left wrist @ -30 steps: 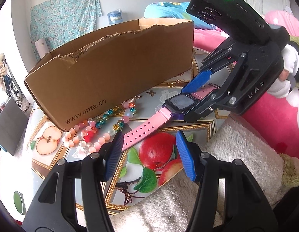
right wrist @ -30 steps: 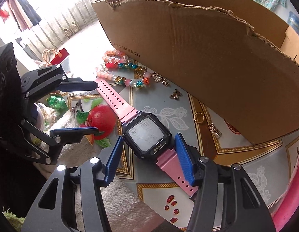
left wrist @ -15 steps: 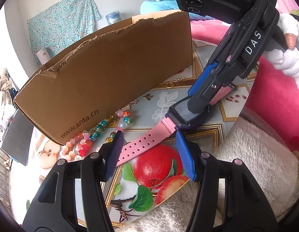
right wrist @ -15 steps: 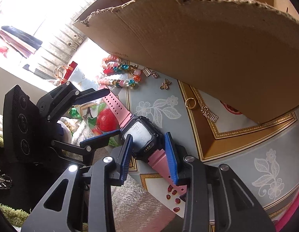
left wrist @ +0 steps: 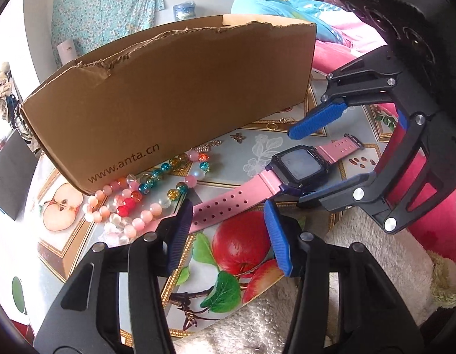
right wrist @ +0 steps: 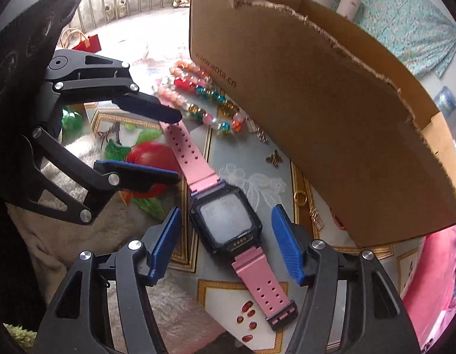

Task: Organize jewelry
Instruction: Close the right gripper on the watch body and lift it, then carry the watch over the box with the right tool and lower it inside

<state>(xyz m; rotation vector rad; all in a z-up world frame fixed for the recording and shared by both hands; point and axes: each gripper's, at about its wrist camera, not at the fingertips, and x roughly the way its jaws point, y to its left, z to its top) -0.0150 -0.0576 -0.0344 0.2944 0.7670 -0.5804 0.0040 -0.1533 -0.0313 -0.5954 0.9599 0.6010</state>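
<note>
The torn brown cardboard box (left wrist: 174, 94) stands open-topped at the back of the fruit-patterned tabletop (left wrist: 236, 247), and I judge it the place the jewelry is meant to go. Just in front of it lies the pink-strapped digital watch with the dark square case (right wrist: 223, 221), flat, face up, its straps stretched out straight.

My right gripper (right wrist: 228, 243) straddles the case; its jaws have just been opening, and the blue pads stand clear on either side, holding nothing. My left gripper (left wrist: 228, 233) sits half open around the holed strap end, which lies between the pads, apparently untouched.

I expect the watch to be light, with a rigid case and limp rubbery straps that droop when lifted. The case sides look like the surest hold; the strap alone could slip or swing.

Beside the strap, against the box, lie the strings of pink, red and teal glass beads (left wrist: 139, 197): smooth, rolling, loose, likely best pinched across the cluster.
</note>
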